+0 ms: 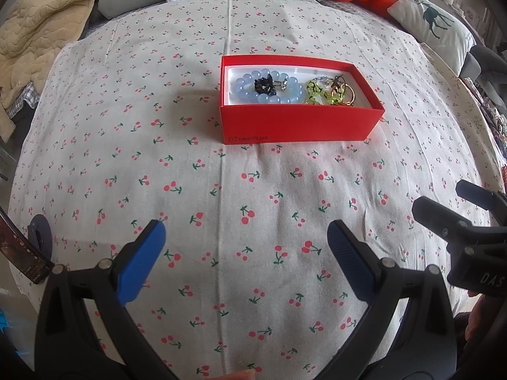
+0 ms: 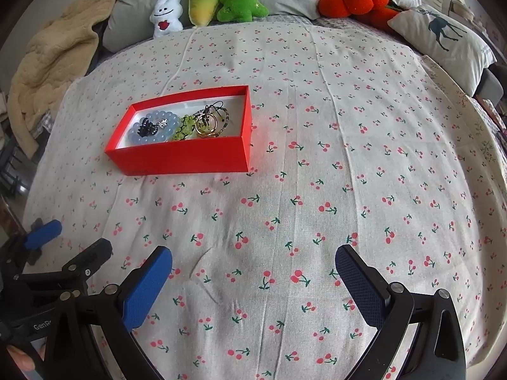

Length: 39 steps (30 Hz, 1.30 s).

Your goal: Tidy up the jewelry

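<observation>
Left wrist view: the open red cardboard box (image 1: 298,123) sits on the cherry-print bedsheet (image 1: 221,190), holding a pale blue bead bracelet (image 1: 244,90), gold rings (image 2: 206,125) and other small pieces. Both the left tool (image 1: 245,259) and right tool (image 2: 253,285) gape wide, empty. Beads look light, slippery; pinch the strand.

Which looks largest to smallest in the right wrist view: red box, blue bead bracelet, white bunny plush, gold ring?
1. Red box.
2. White bunny plush, though it sits farther from the camera, so its true size may be greater.
3. Blue bead bracelet.
4. Gold ring.
</observation>
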Each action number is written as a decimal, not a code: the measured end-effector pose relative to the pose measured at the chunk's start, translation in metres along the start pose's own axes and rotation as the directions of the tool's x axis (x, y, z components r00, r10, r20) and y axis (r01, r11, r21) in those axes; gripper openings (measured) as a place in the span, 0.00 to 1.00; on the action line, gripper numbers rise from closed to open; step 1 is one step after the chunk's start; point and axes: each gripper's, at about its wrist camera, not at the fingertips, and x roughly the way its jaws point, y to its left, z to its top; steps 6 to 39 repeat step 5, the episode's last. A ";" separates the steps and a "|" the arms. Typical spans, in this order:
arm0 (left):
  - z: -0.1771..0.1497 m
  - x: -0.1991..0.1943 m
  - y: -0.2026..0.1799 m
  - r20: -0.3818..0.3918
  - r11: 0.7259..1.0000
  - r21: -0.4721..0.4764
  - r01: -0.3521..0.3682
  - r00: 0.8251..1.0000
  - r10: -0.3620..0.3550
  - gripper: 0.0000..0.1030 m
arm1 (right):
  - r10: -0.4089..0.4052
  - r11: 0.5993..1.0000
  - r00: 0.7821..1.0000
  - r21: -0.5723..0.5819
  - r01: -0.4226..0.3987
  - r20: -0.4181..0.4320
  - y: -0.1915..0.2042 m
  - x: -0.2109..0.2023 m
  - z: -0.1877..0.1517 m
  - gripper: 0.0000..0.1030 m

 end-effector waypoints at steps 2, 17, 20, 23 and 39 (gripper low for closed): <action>-0.001 0.001 0.000 0.001 1.000 0.000 -0.003 1.000 0.003 0.99 | -0.001 1.000 1.000 0.001 0.001 0.004 0.002 0.000 0.000 1.00; -0.002 0.009 0.003 0.022 1.000 -0.017 0.004 1.000 -0.004 0.99 | -0.004 1.000 1.000 0.005 0.004 0.019 0.003 0.006 -0.002 1.00; -0.002 0.009 0.003 0.022 1.000 -0.017 0.004 1.000 -0.004 0.99 | -0.004 1.000 1.000 0.005 0.004 0.019 0.003 0.006 -0.002 1.00; -0.002 0.009 0.003 0.022 1.000 -0.017 0.004 1.000 -0.004 0.99 | -0.004 1.000 1.000 0.005 0.004 0.019 0.003 0.006 -0.002 1.00; -0.002 0.009 0.003 0.022 1.000 -0.017 0.004 1.000 -0.004 0.99 | -0.004 1.000 1.000 0.005 0.004 0.019 0.003 0.006 -0.002 1.00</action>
